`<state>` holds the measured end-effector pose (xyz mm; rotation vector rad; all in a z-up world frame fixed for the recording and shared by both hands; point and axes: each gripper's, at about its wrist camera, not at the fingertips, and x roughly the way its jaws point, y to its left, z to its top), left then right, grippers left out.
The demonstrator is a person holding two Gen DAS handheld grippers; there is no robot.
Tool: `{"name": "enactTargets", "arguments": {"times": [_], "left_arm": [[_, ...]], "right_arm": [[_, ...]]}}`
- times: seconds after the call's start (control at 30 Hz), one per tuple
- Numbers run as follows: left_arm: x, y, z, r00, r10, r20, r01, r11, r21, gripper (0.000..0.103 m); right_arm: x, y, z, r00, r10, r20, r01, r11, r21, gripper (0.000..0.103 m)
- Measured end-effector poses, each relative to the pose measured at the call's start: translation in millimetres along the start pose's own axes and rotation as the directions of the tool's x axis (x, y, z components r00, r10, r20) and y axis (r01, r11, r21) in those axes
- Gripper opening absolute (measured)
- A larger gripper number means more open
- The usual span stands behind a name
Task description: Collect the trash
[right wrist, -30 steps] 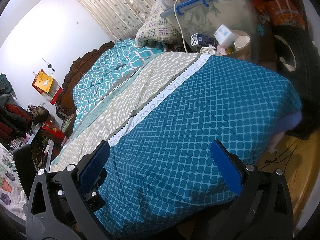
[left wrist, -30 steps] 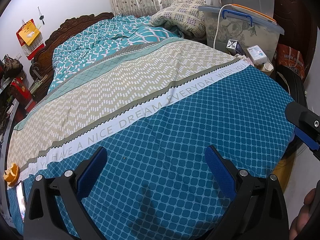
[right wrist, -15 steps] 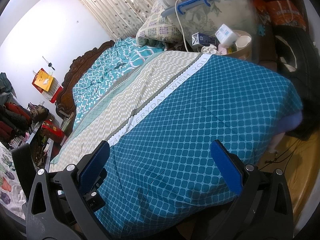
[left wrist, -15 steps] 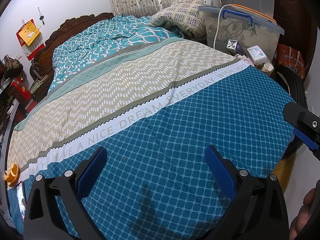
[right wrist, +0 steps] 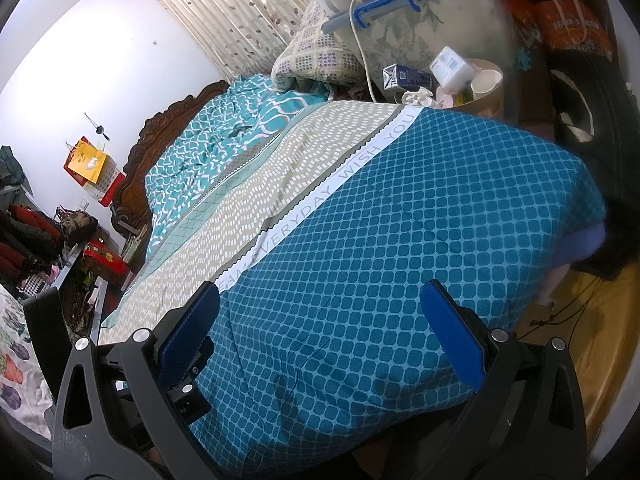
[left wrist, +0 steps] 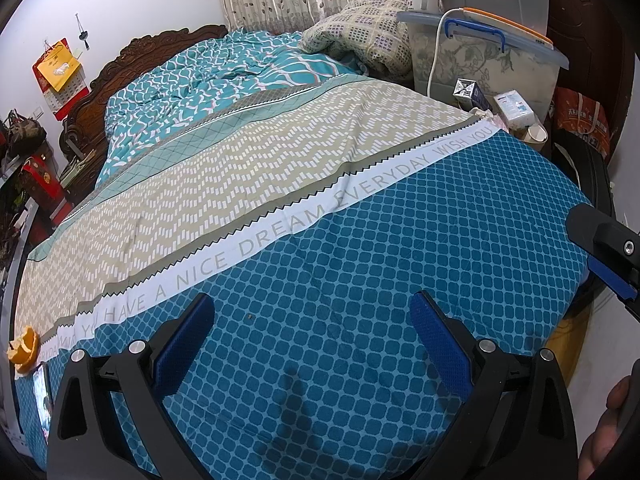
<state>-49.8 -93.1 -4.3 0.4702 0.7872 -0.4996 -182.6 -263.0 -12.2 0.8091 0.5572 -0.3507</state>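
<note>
Both tools hang over the foot of the bed (left wrist: 360,280), left tool (left wrist: 312,344) and right tool (right wrist: 320,332) each spread wide and holding nothing. The only obvious trash on the bed is the orange peel (left wrist: 24,350) at its far left edge, beside a phone (left wrist: 42,396). Risks as I see it: wide fingers snagging the bedspread, nudging the peel off the edge, or bumping the phone

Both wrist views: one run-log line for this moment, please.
left gripper: open, empty | right gripper: open, empty | both over bed | orange peel: on bed edge
</note>
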Motion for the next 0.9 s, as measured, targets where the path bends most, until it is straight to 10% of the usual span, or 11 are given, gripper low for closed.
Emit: {"name": "enactTargets", "arguments": {"times": [0.9], "left_arm": [[0.3, 3.2, -0.6, 1.000, -0.019, -0.004, 0.019, 1.000, -0.008, 0.094]], "right_arm": [[0.2, -1.8, -4.6, 1.000, -0.002, -0.006, 0.002, 1.000, 0.001, 0.100]]}}
